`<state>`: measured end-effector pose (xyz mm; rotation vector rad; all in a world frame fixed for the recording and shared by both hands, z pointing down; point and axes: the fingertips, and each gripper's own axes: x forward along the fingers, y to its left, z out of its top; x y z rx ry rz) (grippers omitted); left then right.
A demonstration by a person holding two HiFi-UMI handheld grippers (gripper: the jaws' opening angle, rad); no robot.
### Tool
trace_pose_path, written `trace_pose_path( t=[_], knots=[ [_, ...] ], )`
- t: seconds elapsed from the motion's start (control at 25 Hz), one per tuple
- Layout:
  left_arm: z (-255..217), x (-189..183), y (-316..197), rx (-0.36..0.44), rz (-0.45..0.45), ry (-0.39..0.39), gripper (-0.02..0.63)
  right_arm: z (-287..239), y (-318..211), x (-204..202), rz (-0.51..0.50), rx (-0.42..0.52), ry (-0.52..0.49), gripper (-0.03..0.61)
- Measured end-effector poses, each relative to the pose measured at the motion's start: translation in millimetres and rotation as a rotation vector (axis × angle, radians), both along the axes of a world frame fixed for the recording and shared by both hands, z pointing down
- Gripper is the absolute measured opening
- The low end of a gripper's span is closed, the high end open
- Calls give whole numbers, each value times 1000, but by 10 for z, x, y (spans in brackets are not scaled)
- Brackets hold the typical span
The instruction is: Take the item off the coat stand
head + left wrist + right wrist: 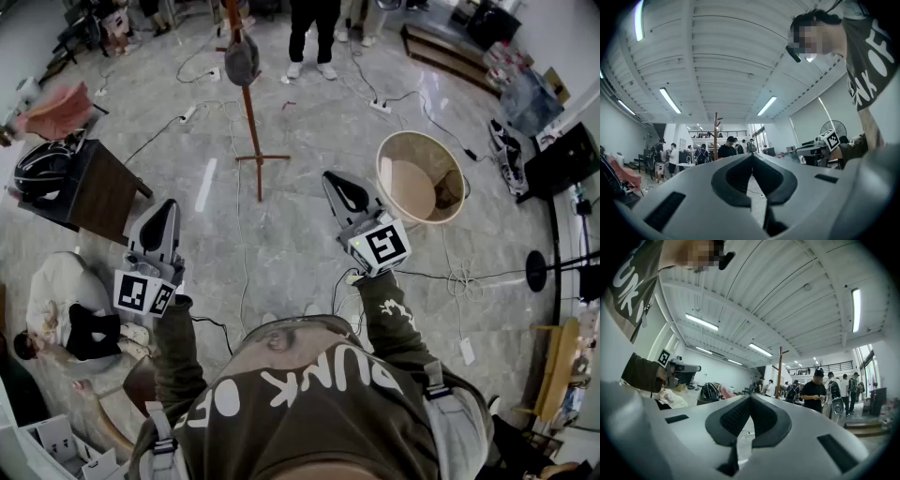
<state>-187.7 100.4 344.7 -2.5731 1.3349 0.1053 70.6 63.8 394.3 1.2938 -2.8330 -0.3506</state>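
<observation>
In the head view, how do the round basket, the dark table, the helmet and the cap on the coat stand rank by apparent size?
1. dark table and round basket: about alike, left tied
2. helmet
3. cap, smallest, though it hangs farther away

The coat stand (253, 131) is showing reddish-brown wood with a smooth finish, and the hat (242, 58) on it is looking like soft grey cloth. The floor (309, 234) is shining like polished stone, giving back bright streaks of light. The left gripper (167, 208) and the right gripper (333, 180) are showing matt grey plastic shells. The right one's pads (736, 417) are showing a rough, dotted black surface. The round basket (398, 150) is looking smooth and beige.
</observation>
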Motion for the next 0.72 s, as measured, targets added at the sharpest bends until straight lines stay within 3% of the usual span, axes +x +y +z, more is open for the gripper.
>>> trace_pose_path(
  t=[0.72],
  knots=[
    [29,14,-79,2,0,1,5,34,-105,38,12,-3,-13,12]
  ],
)
